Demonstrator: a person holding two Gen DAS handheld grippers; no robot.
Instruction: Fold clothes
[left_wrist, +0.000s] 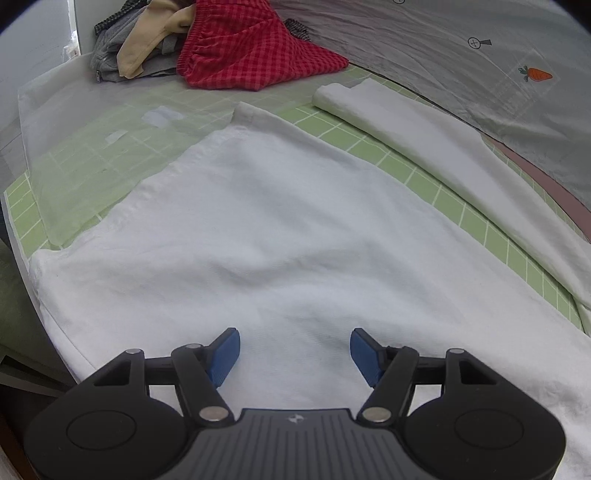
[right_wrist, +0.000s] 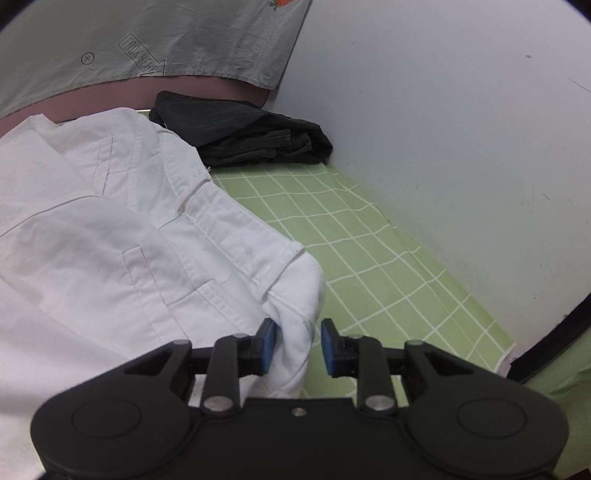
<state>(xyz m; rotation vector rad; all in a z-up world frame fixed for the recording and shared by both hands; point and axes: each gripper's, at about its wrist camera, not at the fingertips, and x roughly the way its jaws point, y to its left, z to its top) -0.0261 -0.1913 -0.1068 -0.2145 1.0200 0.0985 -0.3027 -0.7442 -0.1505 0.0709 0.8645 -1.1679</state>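
White trousers (left_wrist: 258, 229) lie spread over a green checked sheet (left_wrist: 373, 144), 1 leg broad and flat under the left gripper (left_wrist: 294, 354), the other leg (left_wrist: 436, 147) running as a narrower folded strip along the far edge, a band of green between the 2. The left gripper hovers low over the flat leg with its blue pads (left_wrist: 225, 356) wide apart and nothing between them. At the far left corner sits a heap of clothes: red checked shorts (left_wrist: 251, 48) on top, a tan piece (left_wrist: 147, 48) and grey garments (left_wrist: 110, 59) beside them. Behind runs a grey cloth (left_wrist: 461, 55) printed with a small carrot (left_wrist: 537, 74). From the right wrist view, the waistband end of the trousers (right_wrist: 166, 221) shows pocket seams and belt loops, and a corner of it (right_wrist: 299, 321) droops between the fingers of the right gripper (right_wrist: 298, 347). Those jaws stand partly apart: the left pad (right_wrist: 269, 341) touches the cloth, while the right pad (right_wrist: 328, 343) is clear of it, so the fabric is not clamped. A black garment (right_wrist: 243, 129) lies folded by the white wall (right_wrist: 461, 129), just past the waistband, on the sheet (right_wrist: 369, 251).
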